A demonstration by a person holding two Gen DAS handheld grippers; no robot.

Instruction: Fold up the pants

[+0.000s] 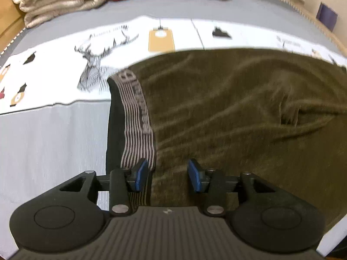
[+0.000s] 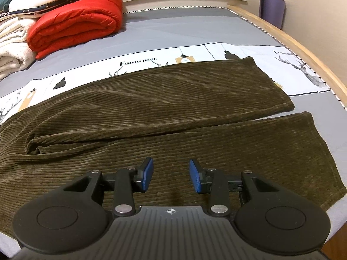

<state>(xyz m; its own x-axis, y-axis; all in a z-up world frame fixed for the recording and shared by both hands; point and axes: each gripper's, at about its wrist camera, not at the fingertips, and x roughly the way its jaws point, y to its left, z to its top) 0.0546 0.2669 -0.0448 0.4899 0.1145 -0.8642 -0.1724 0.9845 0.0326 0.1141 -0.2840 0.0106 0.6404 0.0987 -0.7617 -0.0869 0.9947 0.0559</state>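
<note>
Pants [image 2: 151, 117] lie flat on bed [image 2: 173, 28], legs apart. Left hand-held gripper [image 1: 167, 174] hangs released over the waistband [image 1: 136, 117] corner; right hand-held gripper [image 2: 171, 174], released too, hangs over the near leg.

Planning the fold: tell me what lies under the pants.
The pants lie on a grey bedsheet and partly over its white printed band. Whatever is printed beneath the fabric is covered.
</note>
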